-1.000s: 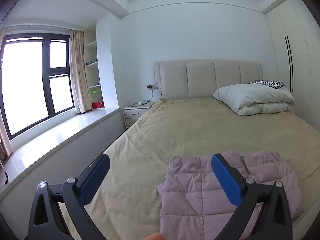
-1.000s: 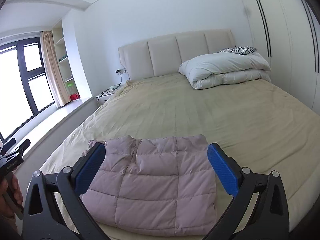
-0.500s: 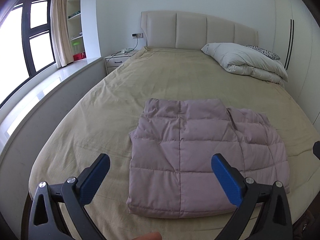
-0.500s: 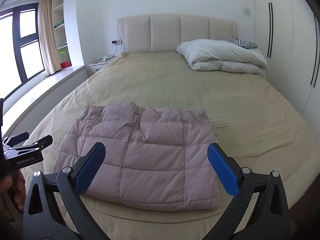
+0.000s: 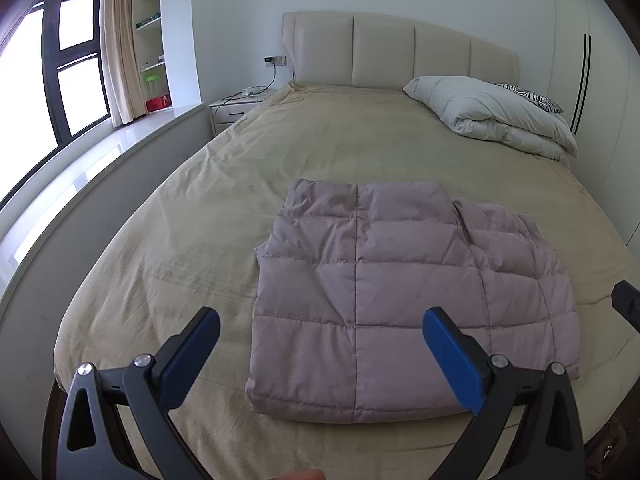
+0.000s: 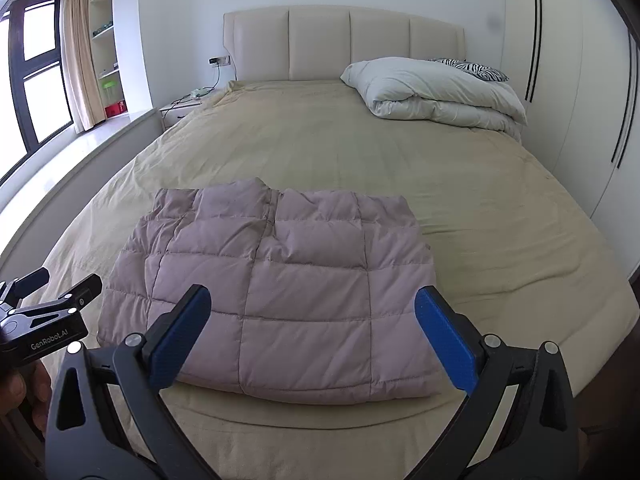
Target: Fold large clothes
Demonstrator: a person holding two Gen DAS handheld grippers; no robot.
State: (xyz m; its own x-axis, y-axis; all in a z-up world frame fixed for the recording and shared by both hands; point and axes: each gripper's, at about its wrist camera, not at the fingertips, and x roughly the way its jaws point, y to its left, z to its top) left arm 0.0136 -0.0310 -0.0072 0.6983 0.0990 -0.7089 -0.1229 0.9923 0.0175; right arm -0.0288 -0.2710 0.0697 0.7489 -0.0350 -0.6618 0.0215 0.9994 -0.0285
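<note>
nearest the lens in the left wrist view, the left gripper (image 5: pixel 320 344) hangs above the foot of the bed with its blue-padded jaws spread wide and nothing between them. in the right wrist view the right gripper (image 6: pixel 312 320) is likewise wide apart and empty, and the left tool shows there at about 9 o'clock.

just beyond both, the pink quilted jacket (image 6: pixel 276 280) lies folded into a thick rectangle on the tan bedspread (image 6: pixel 360 148), near the foot edge; in the left view it sits from centre toward 3 o'clock, its right part more rumpled.

farther up the bed, at about 1 o'clock, a folded white duvet (image 6: pixel 436 92) rests against a zebra-print pillow (image 6: pixel 472 68). behind them stands the cream headboard (image 6: pixel 344 44) at 12 o'clock, with a nightstand (image 5: pixel 236 108) toward 11 o'clock and a window (image 5: pixel 76 68) at 10 o'clock.
</note>
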